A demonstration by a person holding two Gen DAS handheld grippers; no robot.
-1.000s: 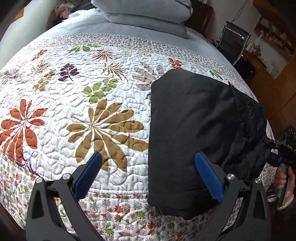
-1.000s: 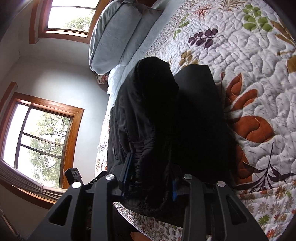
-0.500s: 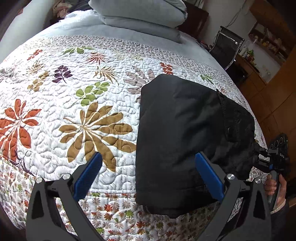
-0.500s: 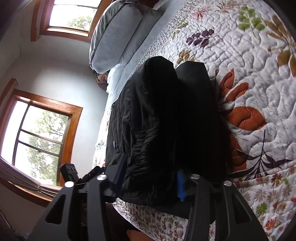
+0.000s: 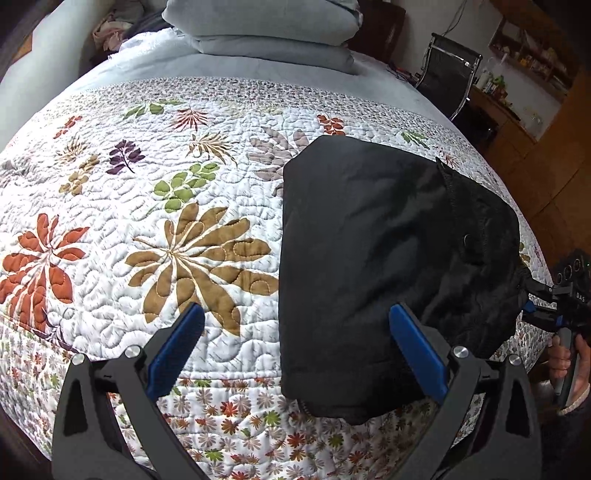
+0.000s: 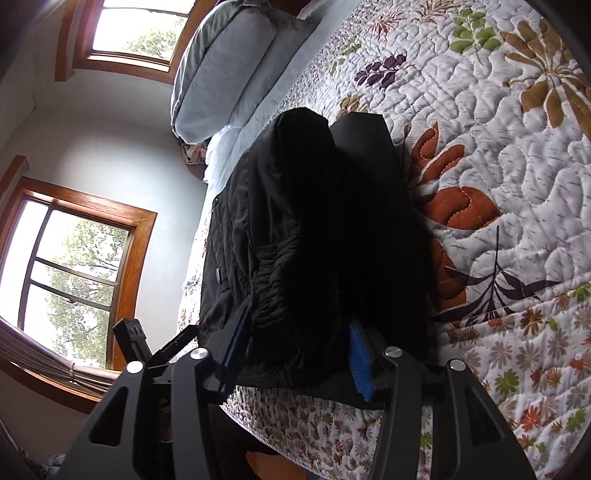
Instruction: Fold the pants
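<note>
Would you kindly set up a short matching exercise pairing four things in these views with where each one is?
Things:
1. black pants
2. grey pillows
3. black chair
4. brown leaf print

Places:
A. beyond the bed's far right corner
B. stacked at the head of the bed
C. on the quilt, left of the pants
D. folded at the bed's near right edge

Pairs: 1-D, 2-B, 3-A, 4-C
</note>
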